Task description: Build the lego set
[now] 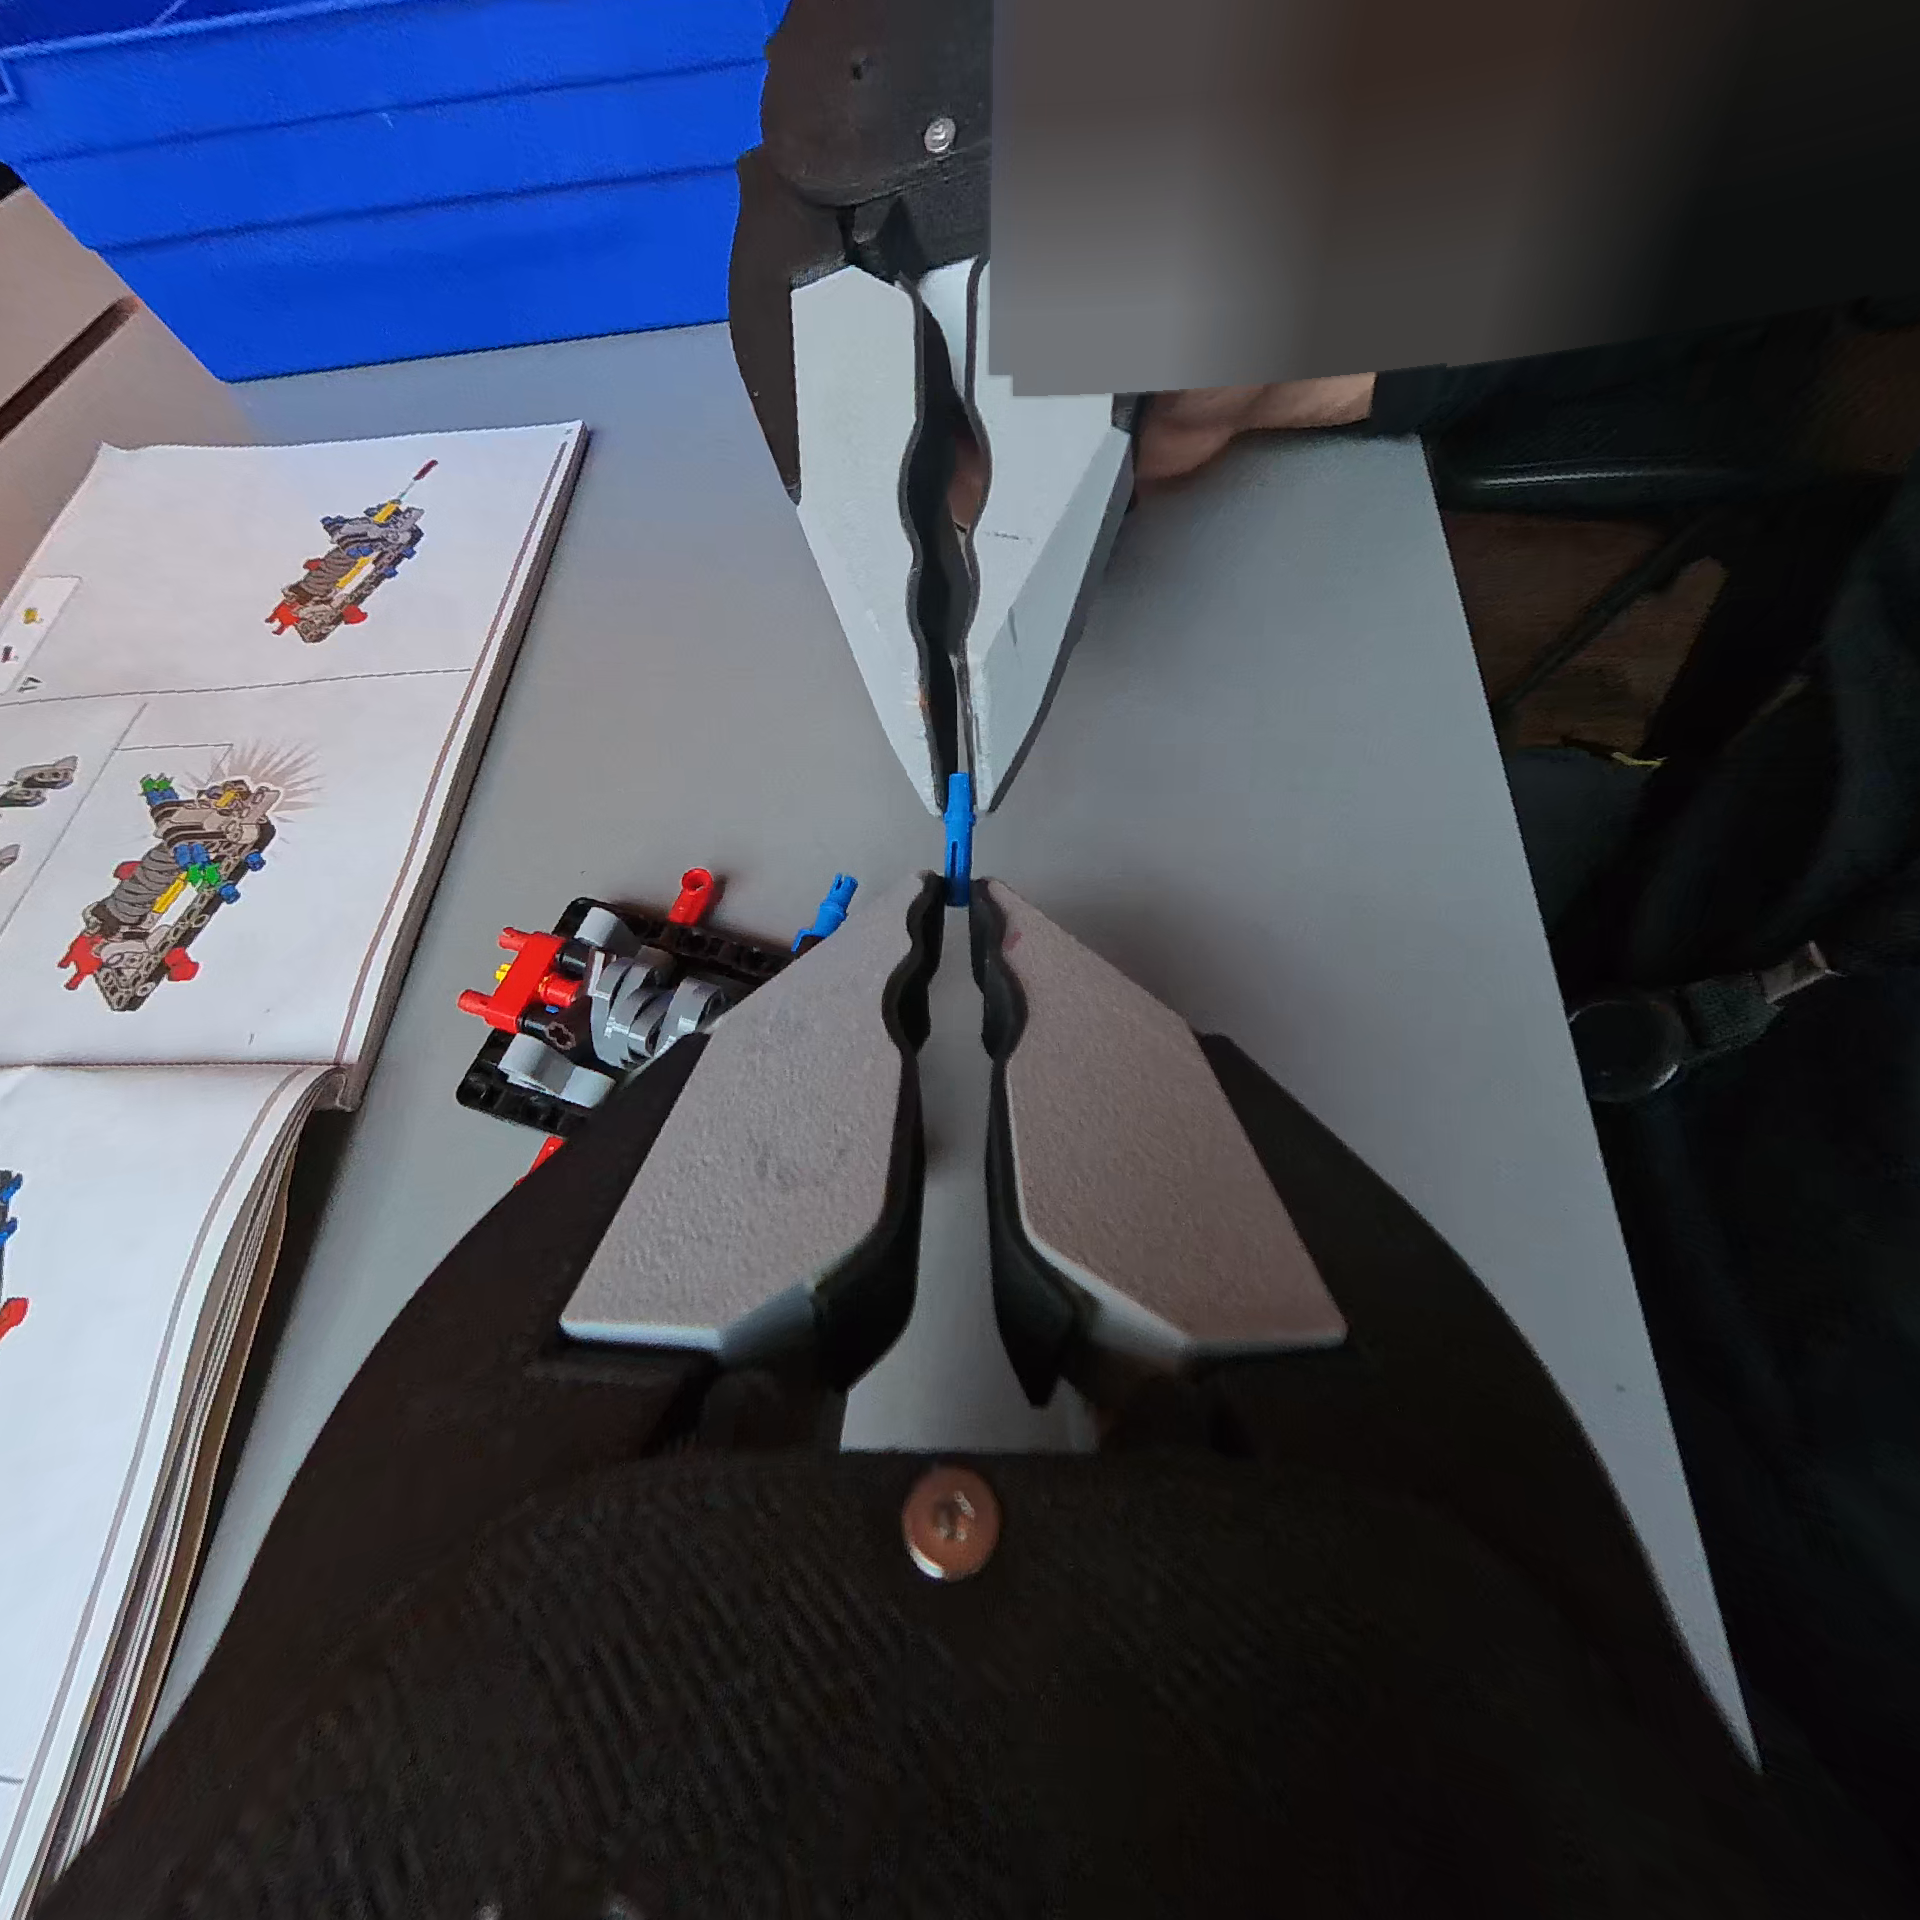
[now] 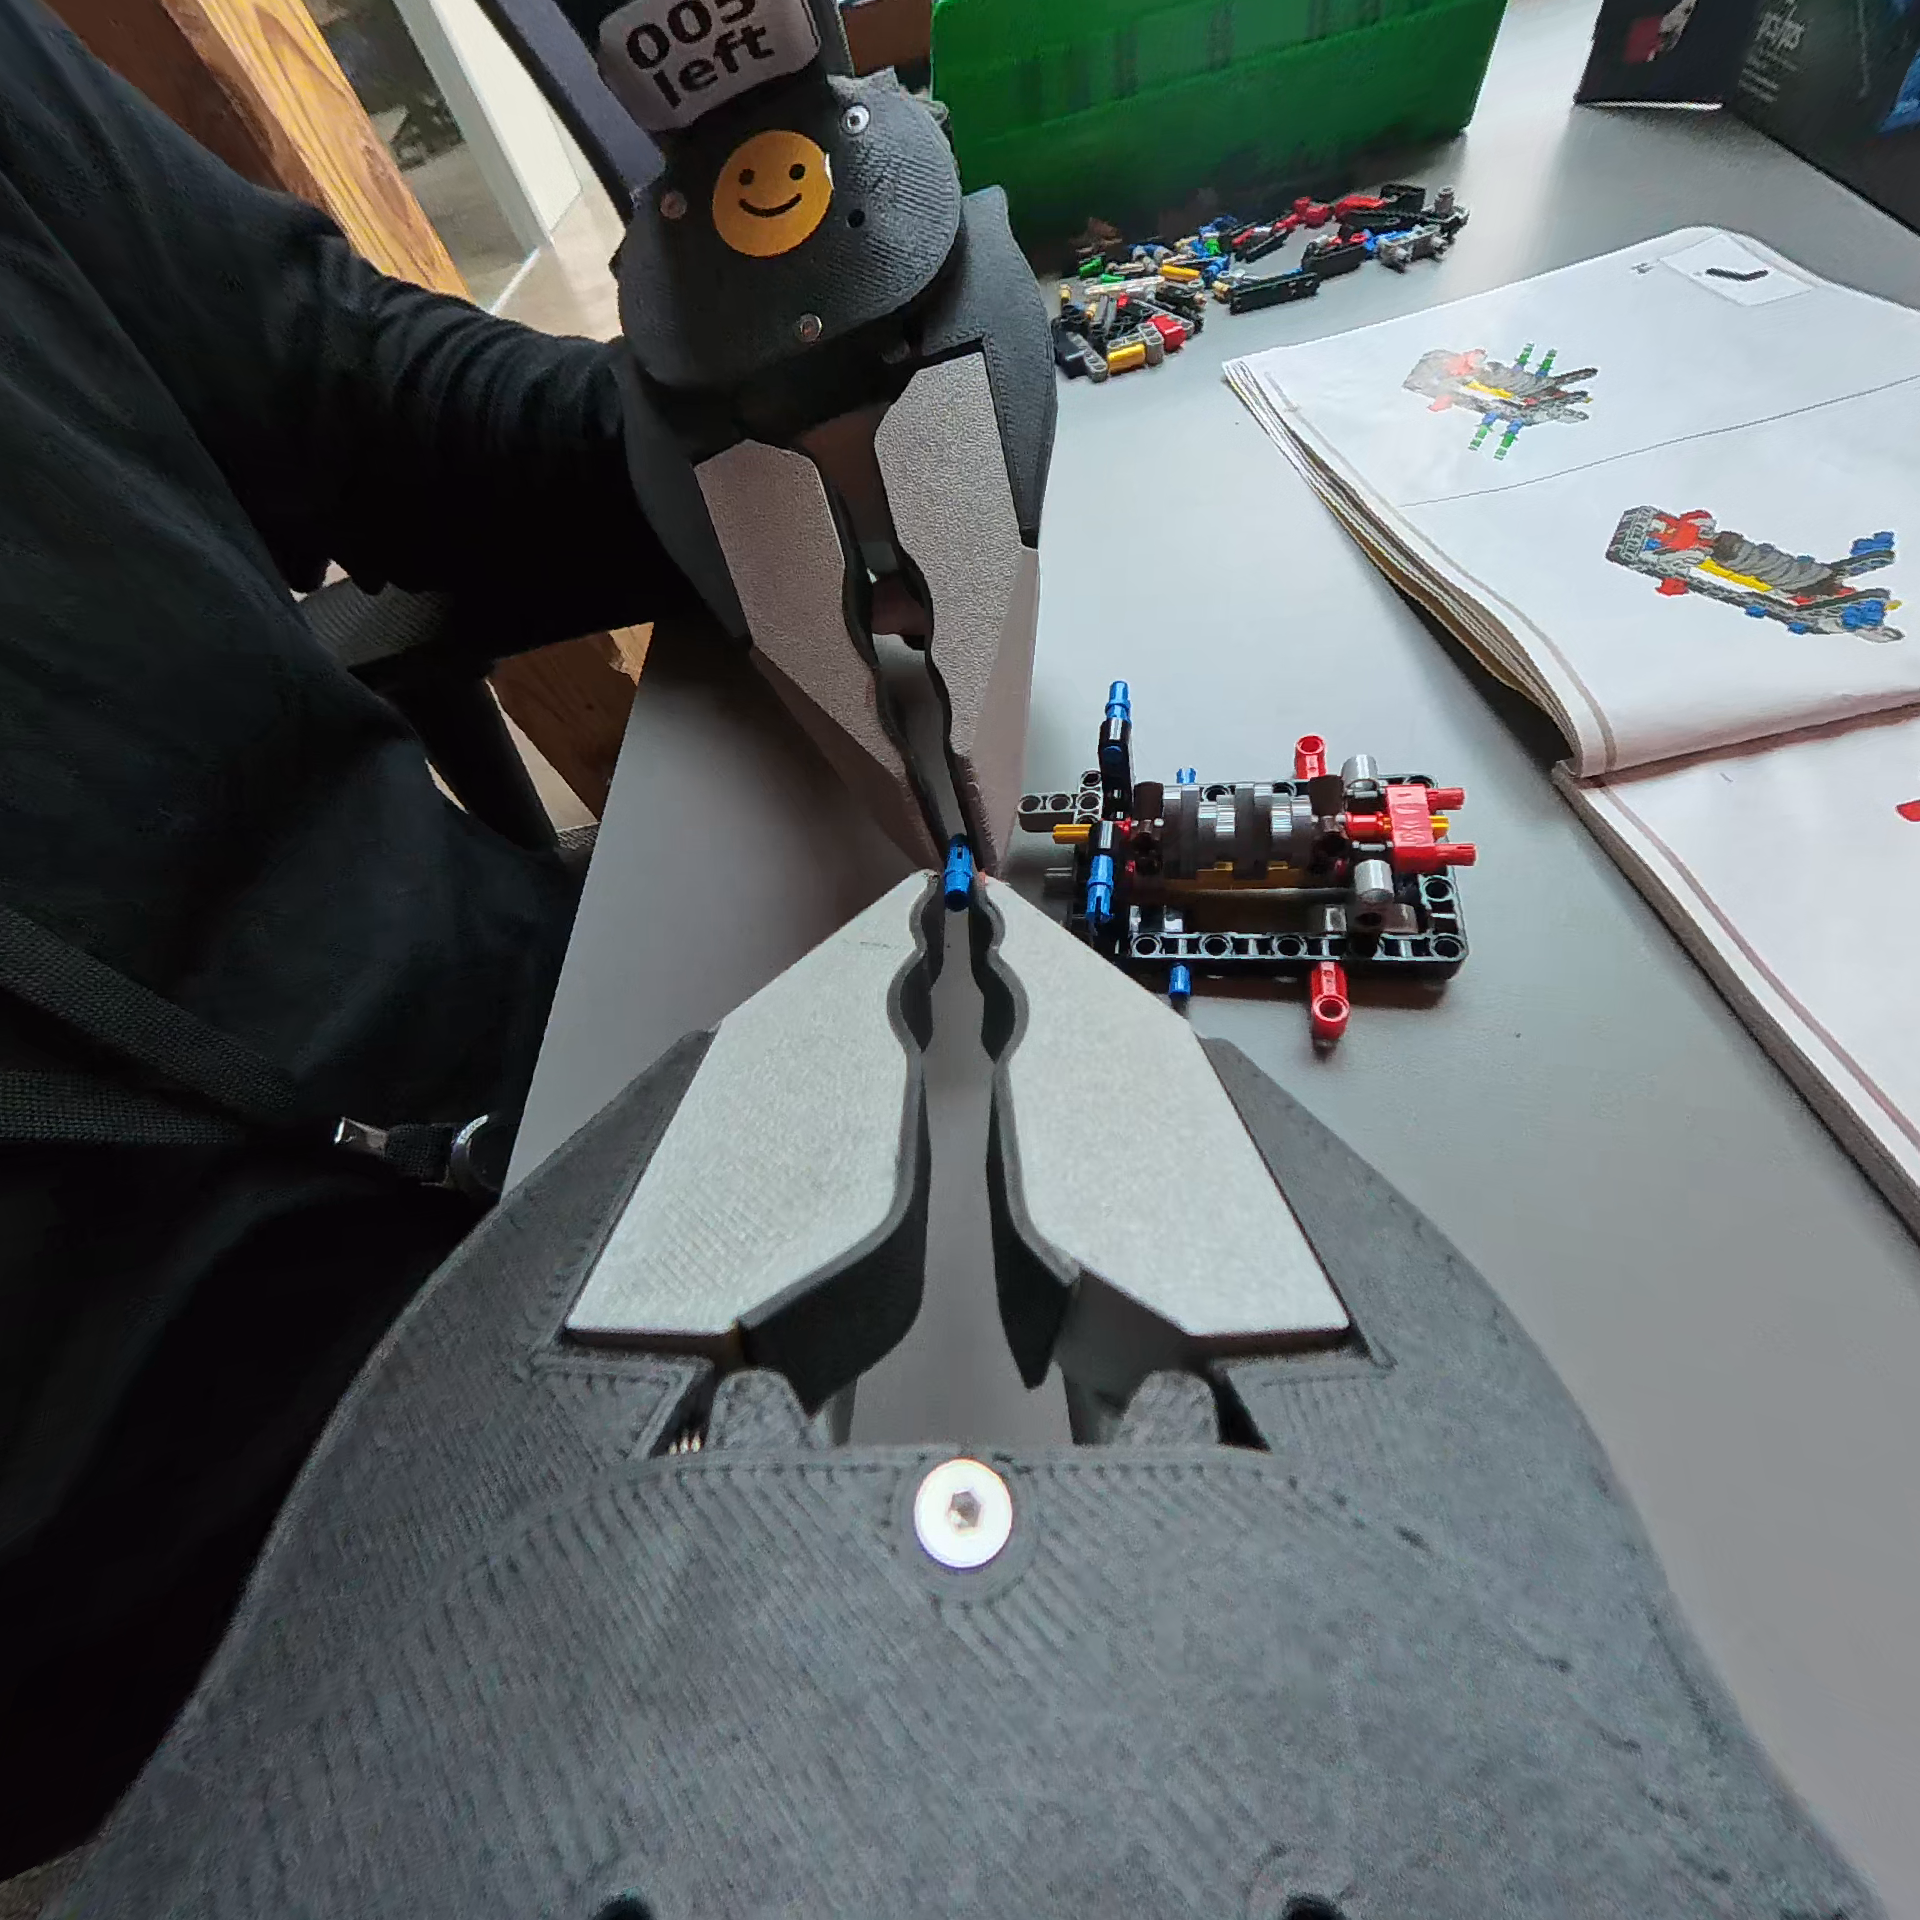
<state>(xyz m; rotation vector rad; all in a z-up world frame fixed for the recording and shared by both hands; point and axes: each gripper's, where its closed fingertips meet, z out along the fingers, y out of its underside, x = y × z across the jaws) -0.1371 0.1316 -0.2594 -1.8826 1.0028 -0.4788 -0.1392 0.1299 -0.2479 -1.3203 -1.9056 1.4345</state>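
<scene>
The left gripper fills the bottom of its own view, and its 2 tips pinch 1 end of a small blue pin. The right gripper comes in from the top of that view, tip to tip with the left one, and its tips squeeze the other end of the same pin. The pin hangs in the air between them, above the grey table near its edge. The half-built lego model sits on the table just left of the left gripper, which hides part of it. An open booklet lies past the model, and a blue bin stands at the back. The right wrist view shows the whole model, a pile of loose pieces, a green bin and the person's dark sleeve.
</scene>
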